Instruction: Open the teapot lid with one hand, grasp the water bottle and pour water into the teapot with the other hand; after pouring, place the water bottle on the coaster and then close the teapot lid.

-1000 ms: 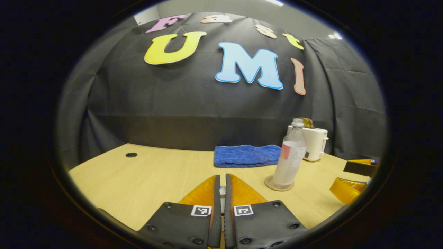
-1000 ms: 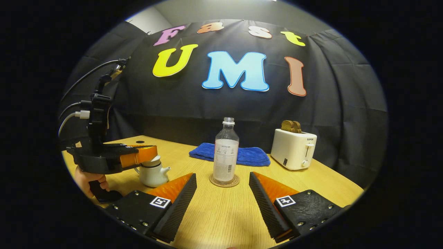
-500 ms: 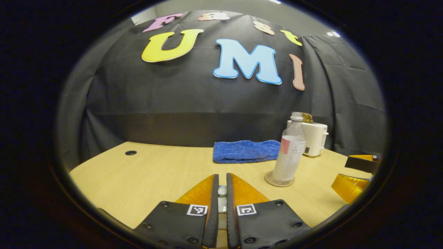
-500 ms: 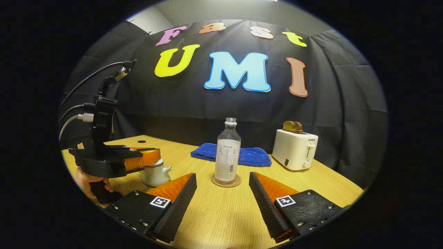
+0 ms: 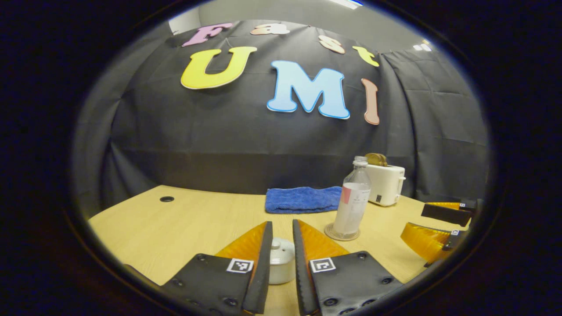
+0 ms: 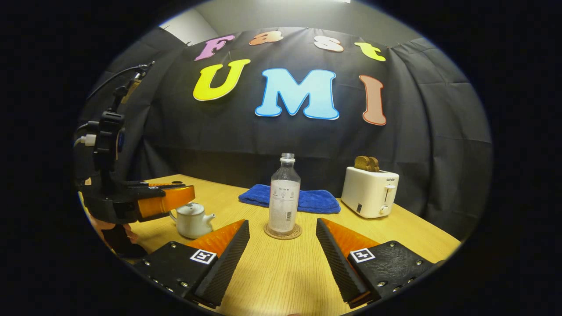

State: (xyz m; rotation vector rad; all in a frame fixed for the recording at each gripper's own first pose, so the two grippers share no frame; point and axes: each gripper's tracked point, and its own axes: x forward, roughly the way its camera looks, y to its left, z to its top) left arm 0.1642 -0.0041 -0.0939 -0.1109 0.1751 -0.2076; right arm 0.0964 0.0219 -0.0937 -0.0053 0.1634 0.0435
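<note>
Left gripper (image 5: 279,237) near the front of the table (image 5: 184,219): fingers slightly parted, a narrow gap between them, teapot (image 5: 281,259) showing through the gap. No contact with the lid (image 5: 278,245), which sits on the pot. In the right gripper view the left gripper (image 6: 191,195) hangs just above and behind the teapot (image 6: 191,219), clear of it, hand (image 6: 103,226) on the grip below.

Right gripper (image 6: 283,228): fingers spread wide, holding nothing, aimed at the water bottle (image 6: 284,197) (gap between fingertips and bottle, not touching).

Bottle stands upright on the coaster (image 6: 283,231), mid-table, uncapped, to the right of the teapot and apart from it. In the left gripper view, bottle (image 5: 352,199) and coaster (image 5: 341,232) sit right of centre, with the right gripper (image 5: 434,228) at the far right edge.

Behind the bottle: folded blue towel (image 6: 307,199). Right of that: white toaster (image 6: 369,191) with bread in the slots. Small round hole (image 5: 167,199) in the tabletop, far left.
</note>
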